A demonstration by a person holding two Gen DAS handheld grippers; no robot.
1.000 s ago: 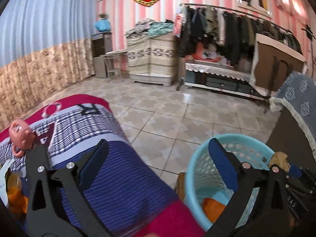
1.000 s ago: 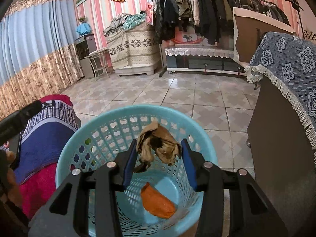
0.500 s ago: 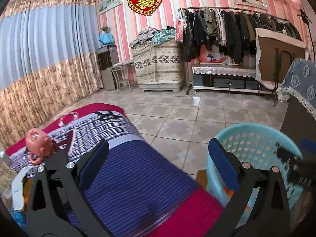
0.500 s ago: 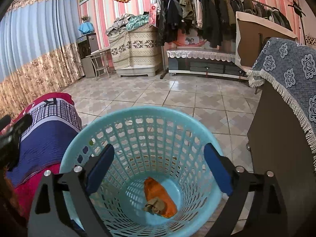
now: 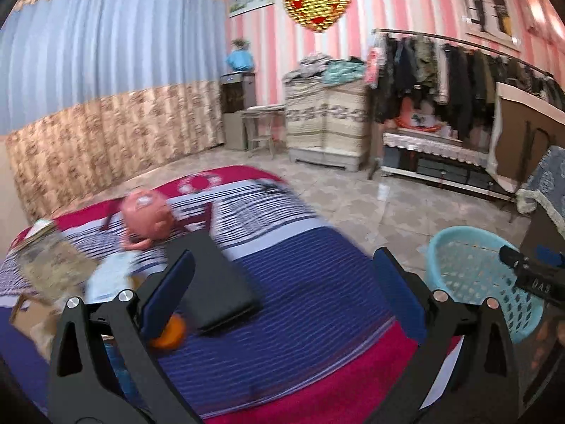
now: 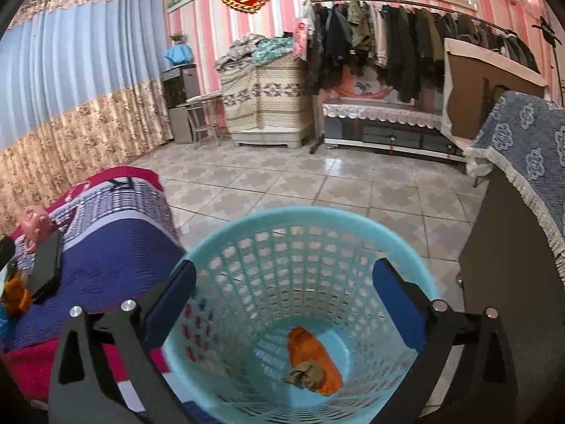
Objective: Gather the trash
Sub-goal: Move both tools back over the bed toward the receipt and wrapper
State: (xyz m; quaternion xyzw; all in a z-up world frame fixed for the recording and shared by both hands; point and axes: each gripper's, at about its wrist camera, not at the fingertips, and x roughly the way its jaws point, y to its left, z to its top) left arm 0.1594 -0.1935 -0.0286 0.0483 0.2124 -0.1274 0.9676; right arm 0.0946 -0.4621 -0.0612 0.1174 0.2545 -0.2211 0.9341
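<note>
I am holding my right claw (image 6: 282,304) wide apart with nothing between its pads, hanging right over the mouth of the turquoise basket (image 6: 247,222), and at the bottom of that basket an orange wrapper (image 6: 317,360) is lying with a crumpled brown scrap (image 6: 305,380) resting on top of it. My left claw (image 5: 282,293) is also spread fully and gripping nothing, pointing out over the bed (image 5: 300,318). Just beyond its left pad an orange piece of trash (image 5: 169,334) is sitting on the blanket, partly hidden by the pad and touching the near corner of a flat black case (image 5: 215,282). I am judging it as light, soft and crushable, probably a wrapper or peel, so I would pinch across its middle, keeping clear of the case. Further left, some blurred whitish paper (image 5: 109,275) and a crinkled clear bag (image 5: 53,265) are lying; those look flimsy and slippery, best taken at a bunched fold. Past them a pink toy (image 5: 146,217) is resting, which I am not counting as trash. Beyond the bed the tiled floor (image 5: 370,208) is stretching away.
</note>
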